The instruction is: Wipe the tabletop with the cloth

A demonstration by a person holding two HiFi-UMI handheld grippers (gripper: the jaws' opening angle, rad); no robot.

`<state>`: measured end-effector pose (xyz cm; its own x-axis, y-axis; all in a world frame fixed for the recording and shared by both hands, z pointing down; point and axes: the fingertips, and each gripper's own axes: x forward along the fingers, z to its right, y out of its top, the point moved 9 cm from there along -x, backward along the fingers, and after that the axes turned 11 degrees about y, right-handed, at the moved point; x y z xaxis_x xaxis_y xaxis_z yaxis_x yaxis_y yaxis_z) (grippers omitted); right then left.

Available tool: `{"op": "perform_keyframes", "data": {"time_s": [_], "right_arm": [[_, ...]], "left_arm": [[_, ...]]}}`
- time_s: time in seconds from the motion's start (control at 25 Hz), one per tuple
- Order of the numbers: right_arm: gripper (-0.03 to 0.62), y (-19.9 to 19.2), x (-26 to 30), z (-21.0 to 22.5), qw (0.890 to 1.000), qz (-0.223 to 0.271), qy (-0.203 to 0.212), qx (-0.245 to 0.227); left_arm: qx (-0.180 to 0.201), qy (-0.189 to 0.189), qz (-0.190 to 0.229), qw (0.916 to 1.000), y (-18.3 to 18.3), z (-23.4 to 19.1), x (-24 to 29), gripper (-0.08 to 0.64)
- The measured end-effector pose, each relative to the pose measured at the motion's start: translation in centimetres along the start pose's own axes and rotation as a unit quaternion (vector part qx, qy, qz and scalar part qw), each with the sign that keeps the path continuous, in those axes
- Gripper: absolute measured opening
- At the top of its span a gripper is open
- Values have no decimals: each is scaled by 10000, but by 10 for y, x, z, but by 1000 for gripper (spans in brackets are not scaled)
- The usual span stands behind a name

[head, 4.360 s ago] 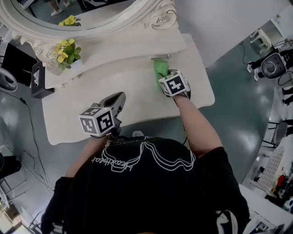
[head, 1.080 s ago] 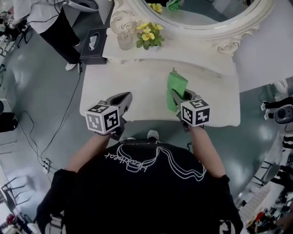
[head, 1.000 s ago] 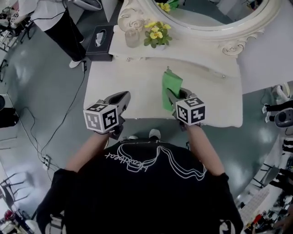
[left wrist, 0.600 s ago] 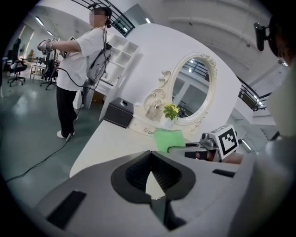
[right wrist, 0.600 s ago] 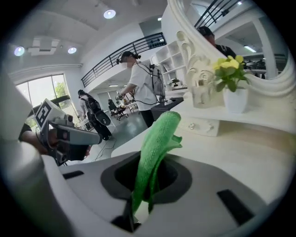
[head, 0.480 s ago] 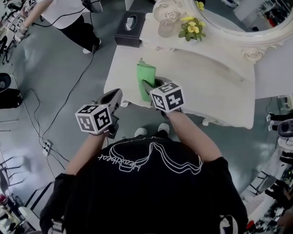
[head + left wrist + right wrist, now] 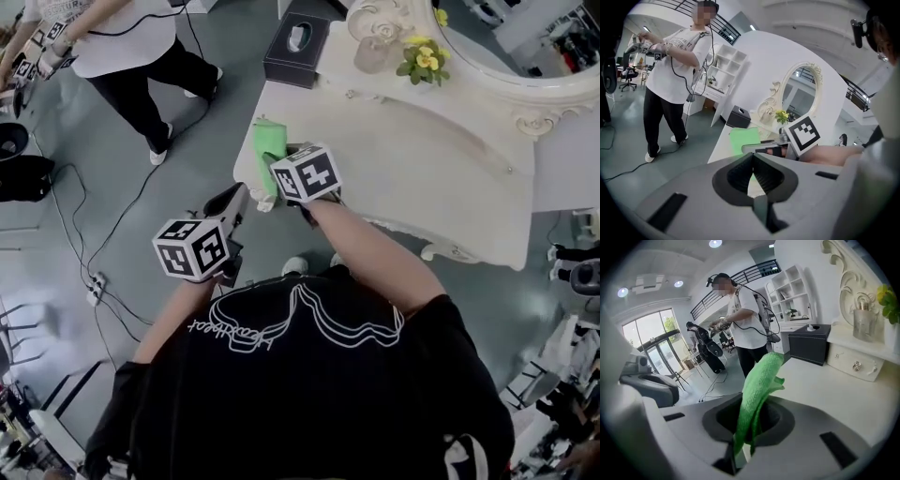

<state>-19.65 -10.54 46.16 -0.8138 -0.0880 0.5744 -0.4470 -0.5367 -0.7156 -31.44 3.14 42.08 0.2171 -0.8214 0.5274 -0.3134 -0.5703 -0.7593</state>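
A: Cloth where?
B: Clamped in right tongs, at left end of tabletop; edge prob. being wiped.
A: Left tongs?
B: Closed, empty, held off tabletop; prob. not needed.

The only writing is a line of white cursive script across the back of the wearer's black shirt, on the near side of the tabletop. It lies upside down in the head view and seems to read "heartbeat" (the letters are loose, so that is unsure). The marker cube over the tabletop's left end and the second cube off its near edge bear black-and-white square patterns, no letters. Beyond the tabletop's left end, a bystander's white T-shirt carries print too small to read.
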Motion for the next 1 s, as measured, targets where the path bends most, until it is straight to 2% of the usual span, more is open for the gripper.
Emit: {"op": "perform_keyframes", "data": {"time_s": [0.44,0.6,0.8,1.0], "right_arm": [[55,-8,39,7,9967,-640,-366,-350],[55,-14,43,12,9953,-781,-469,-321],[57,-11,45,15,9935,-894,-442,-542],[55,-12,44,17,9935,-962,-385,-472]], "left_arm": [[-1,61,-54,10000,-9,-2,-7,3],[-2,62,-94,9999,-11,-2,-5,3],[27,40,-148,9999,-13,-1,0,3],[90,12,-183,9998,-12,-1,1,3]]}}
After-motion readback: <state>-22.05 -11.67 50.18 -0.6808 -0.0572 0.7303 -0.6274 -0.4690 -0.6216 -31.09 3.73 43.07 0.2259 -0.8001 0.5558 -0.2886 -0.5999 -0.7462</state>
